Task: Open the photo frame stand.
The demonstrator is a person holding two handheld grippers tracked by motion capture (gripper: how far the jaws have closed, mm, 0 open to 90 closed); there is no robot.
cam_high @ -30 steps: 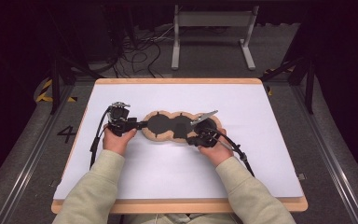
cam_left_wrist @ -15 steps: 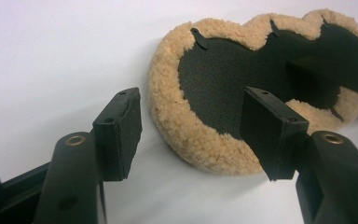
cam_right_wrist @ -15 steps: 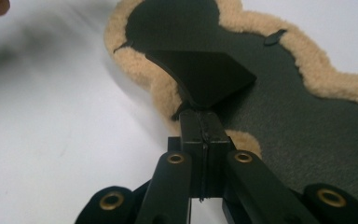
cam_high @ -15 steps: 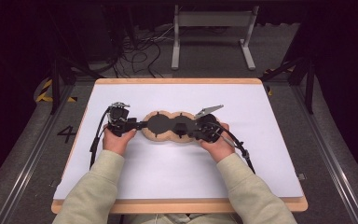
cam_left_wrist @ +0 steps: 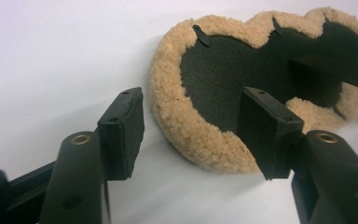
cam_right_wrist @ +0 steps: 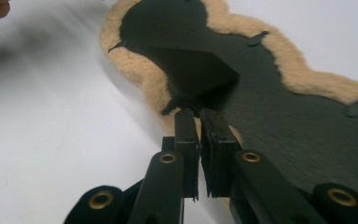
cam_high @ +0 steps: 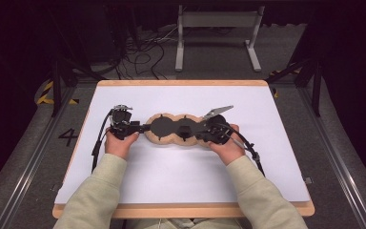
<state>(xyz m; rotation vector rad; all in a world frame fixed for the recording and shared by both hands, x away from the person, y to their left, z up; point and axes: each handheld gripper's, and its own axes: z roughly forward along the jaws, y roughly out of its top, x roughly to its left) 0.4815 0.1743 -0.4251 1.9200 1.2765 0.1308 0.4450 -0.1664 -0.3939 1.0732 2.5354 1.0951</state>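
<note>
left gripper (cam_left_wrist: 191, 128): jaws apart and just been closing, straddling the fleece rim of the pad (cam_left_wrist: 205, 135) at its near end, not pressing it. right gripper (cam_right_wrist: 199, 116): jaws nearly together and just been opening, pinching a raised black flap (cam_right_wrist: 196, 70) at the pad's other end. the pad lies on the white table (cam_high: 171, 181), mid-table.

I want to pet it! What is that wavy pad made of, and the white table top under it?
The wavy pad looks like tan, curly fleece round its rim, maybe sheepskin or a fake one: the nubbly tufts show that. Its dark middle looks like matte black fabric or foam with a fine grain. The white table top is smooth and dull, perhaps paper or plastic sheet, over a light wooden board.
</note>
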